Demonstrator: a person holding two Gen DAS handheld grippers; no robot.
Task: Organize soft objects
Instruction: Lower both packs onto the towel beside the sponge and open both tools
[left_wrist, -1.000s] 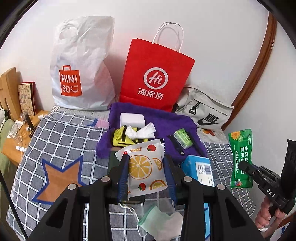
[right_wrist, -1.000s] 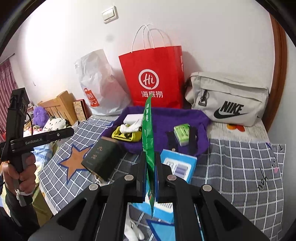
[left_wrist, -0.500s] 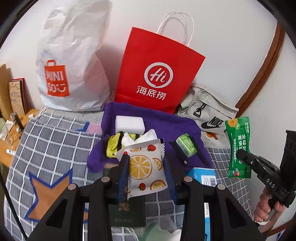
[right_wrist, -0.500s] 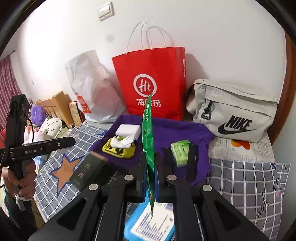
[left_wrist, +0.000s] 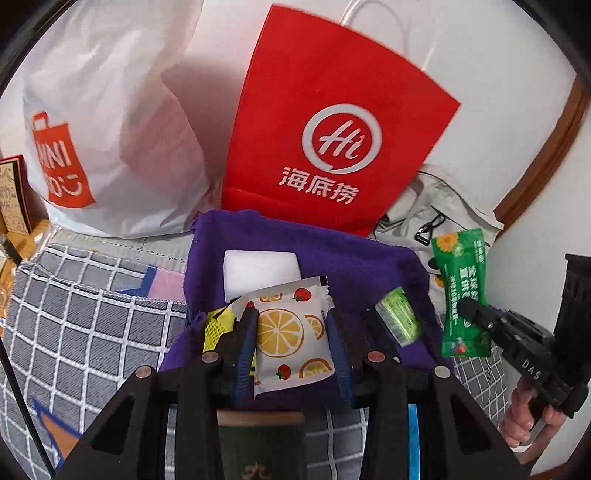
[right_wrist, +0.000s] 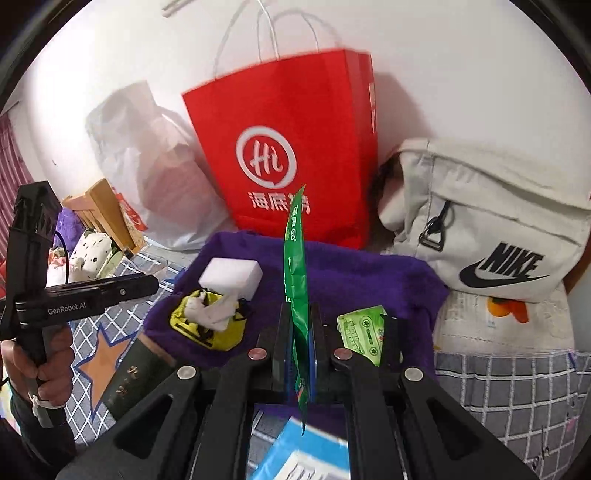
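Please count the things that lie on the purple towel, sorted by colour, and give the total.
White: 2, foam block, crumpled tissue
Yellow: 1, pouch
Light green: 1, pack
Total: 4 on the purple towel

Even, fairly bright indoor light filled both views. The red paper bag (right_wrist: 291, 155) threw a soft shadow on the white wall (right_wrist: 461, 66), and motion blur smeared its edges. Fisheye bending curved everything, with black vignetting in the corners.
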